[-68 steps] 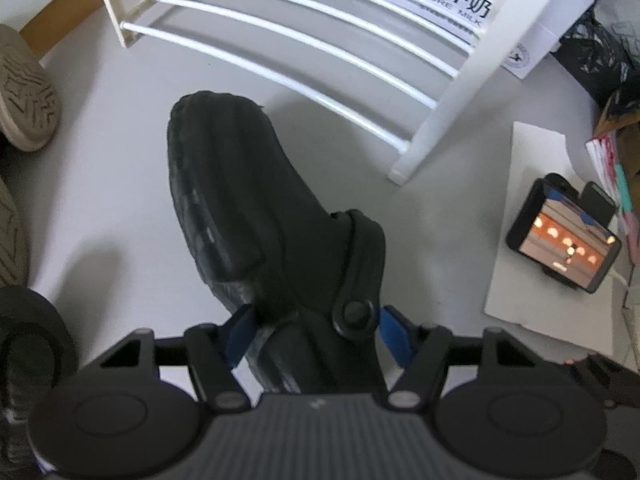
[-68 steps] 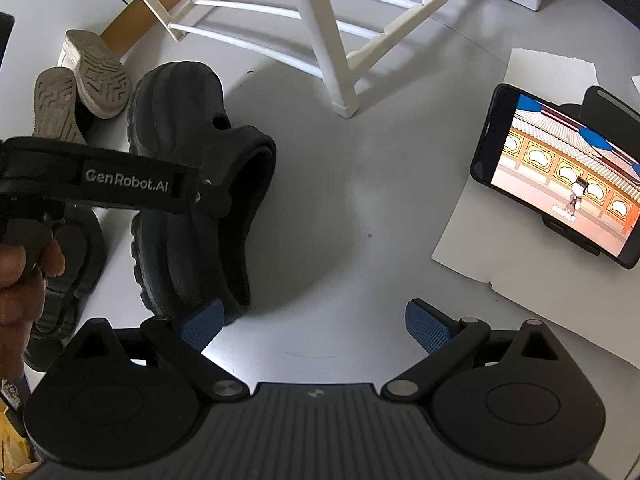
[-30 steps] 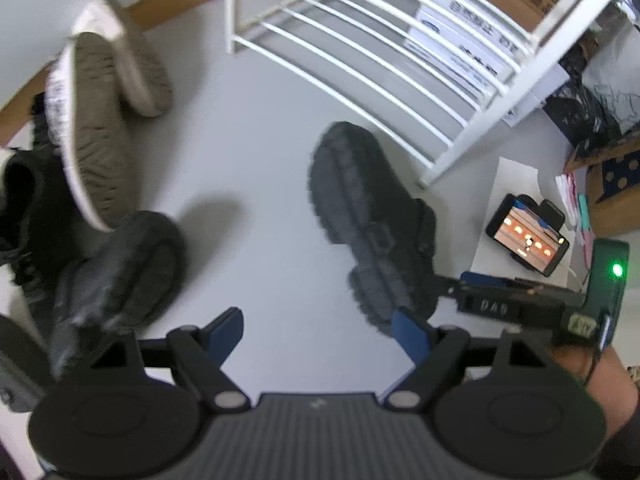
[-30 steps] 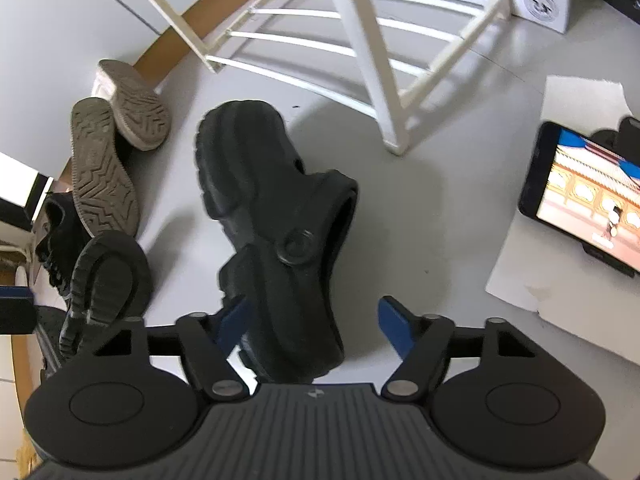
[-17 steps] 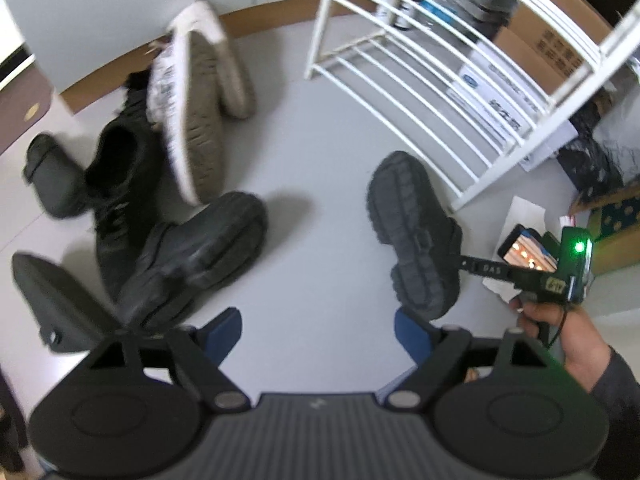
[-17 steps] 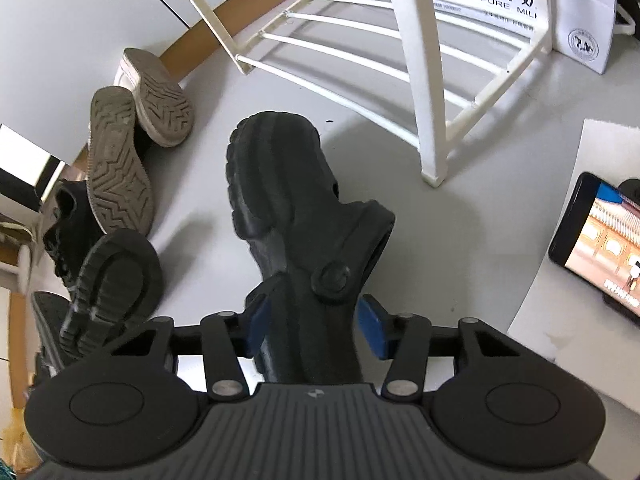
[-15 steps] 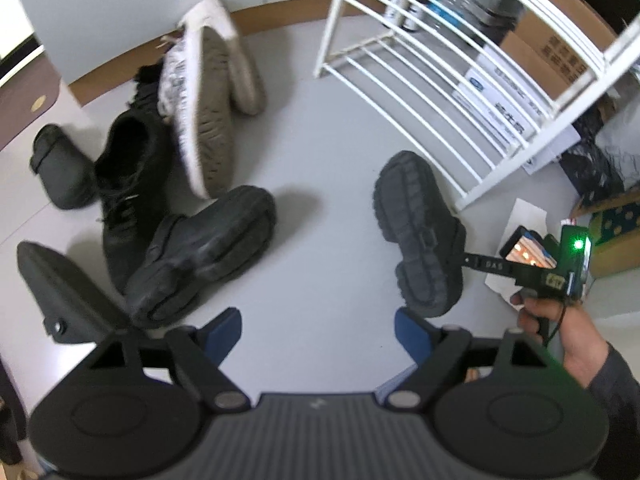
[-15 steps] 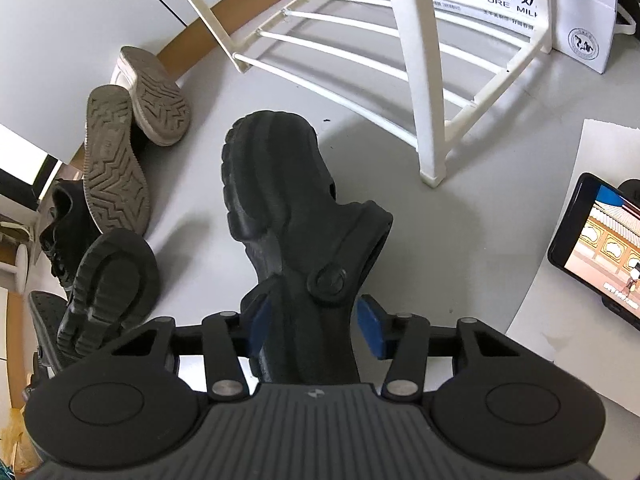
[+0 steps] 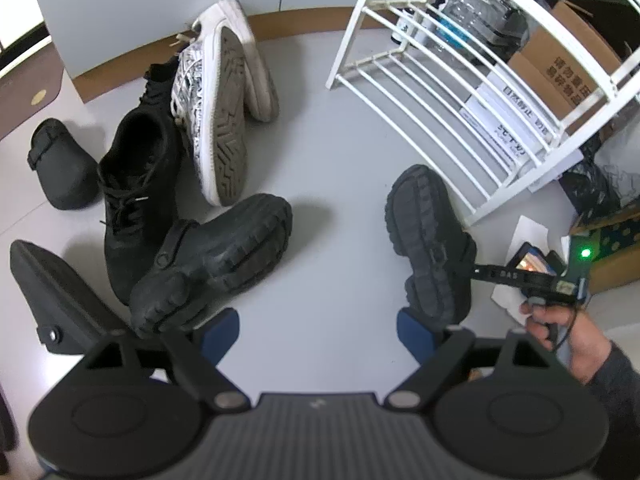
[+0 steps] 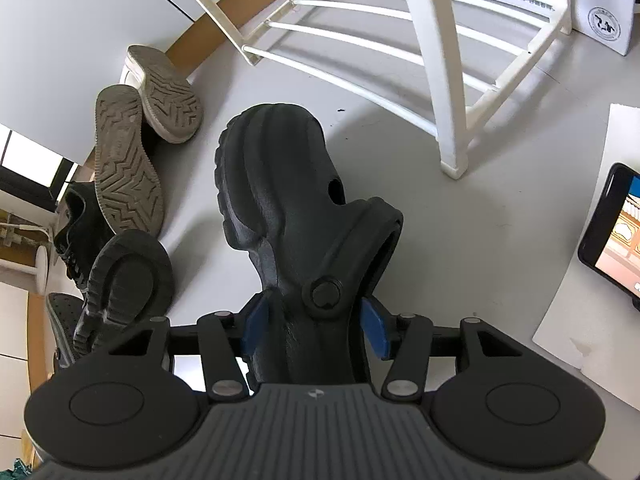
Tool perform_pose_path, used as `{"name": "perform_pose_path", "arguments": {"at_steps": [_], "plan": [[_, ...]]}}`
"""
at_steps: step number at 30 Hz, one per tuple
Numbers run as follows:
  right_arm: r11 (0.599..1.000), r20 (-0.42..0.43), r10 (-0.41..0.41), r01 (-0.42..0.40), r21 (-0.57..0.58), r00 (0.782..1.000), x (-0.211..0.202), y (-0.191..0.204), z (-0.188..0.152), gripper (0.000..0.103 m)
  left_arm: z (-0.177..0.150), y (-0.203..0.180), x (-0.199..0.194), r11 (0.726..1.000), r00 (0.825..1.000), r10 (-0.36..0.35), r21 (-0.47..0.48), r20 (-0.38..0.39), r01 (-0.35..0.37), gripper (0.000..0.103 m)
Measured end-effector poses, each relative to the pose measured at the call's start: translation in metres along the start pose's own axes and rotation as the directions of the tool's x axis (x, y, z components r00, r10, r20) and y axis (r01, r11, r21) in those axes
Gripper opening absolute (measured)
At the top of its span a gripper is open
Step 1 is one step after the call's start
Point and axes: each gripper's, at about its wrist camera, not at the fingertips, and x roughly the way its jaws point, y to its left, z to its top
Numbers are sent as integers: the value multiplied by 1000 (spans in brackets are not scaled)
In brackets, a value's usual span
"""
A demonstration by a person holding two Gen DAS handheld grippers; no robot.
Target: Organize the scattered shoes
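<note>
My right gripper is shut on the heel of a black clog, held toe-forward above the grey floor; the same clog shows sole-up in the left wrist view, with a hand behind it. My left gripper hangs open and empty over the floor. Its left finger sits just beside the matching black clog, which lies on its side. The white shoe rack stands at the right; its near leg is ahead of the held clog.
A pile by the wall holds two white sneakers soles up, a black lace-up shoe and a small black clog. A phone on white paper lies to the right. Boxes and bags sit behind the rack.
My left gripper let go of the clog and pulled back and up, open. My right gripper came in and shut on the clog's heel, then lifted it slightly.
</note>
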Motion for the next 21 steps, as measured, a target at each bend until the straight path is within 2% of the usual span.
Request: {"name": "perform_pose_path", "arguments": {"at_steps": [3, 7, 8, 9, 10, 15, 21], "plan": [[999, 1, -21, 21, -32, 1000, -1, 7, 0, 51, 0, 6, 12, 1000, 1000, 14, 1, -15, -14, 88], [997, -1, -52, 52, -53, 999, -2, 16, 0, 49, -2, 8, 27, 1000, 1000, -5, 18, -3, 5, 89], [996, 2, -62, 62, -65, 998, -3, 19, 0, 48, -2, 8, 30, 1000, 1000, -7, 18, -2, 7, 89], [994, 5, -72, 72, -77, 997, -3, 22, 0, 38, -3, 9, 34, 1000, 1000, -22, 15, -3, 22, 90], [993, 8, -82, 83, -88, 997, -4, 24, -1, 35, -5, 9, 39, 999, 999, -42, 14, -5, 42, 90], [979, 12, -117, 117, -167, 993, -3, 45, -4, 32, -23, 11, 49, 996, 998, -66, 52, 5, 66, 93], [946, 28, -156, 158, -285, 987, 1, 78, -11, 29, -36, 38, 64, 993, 994, -101, -58, 30, 102, 93]]}}
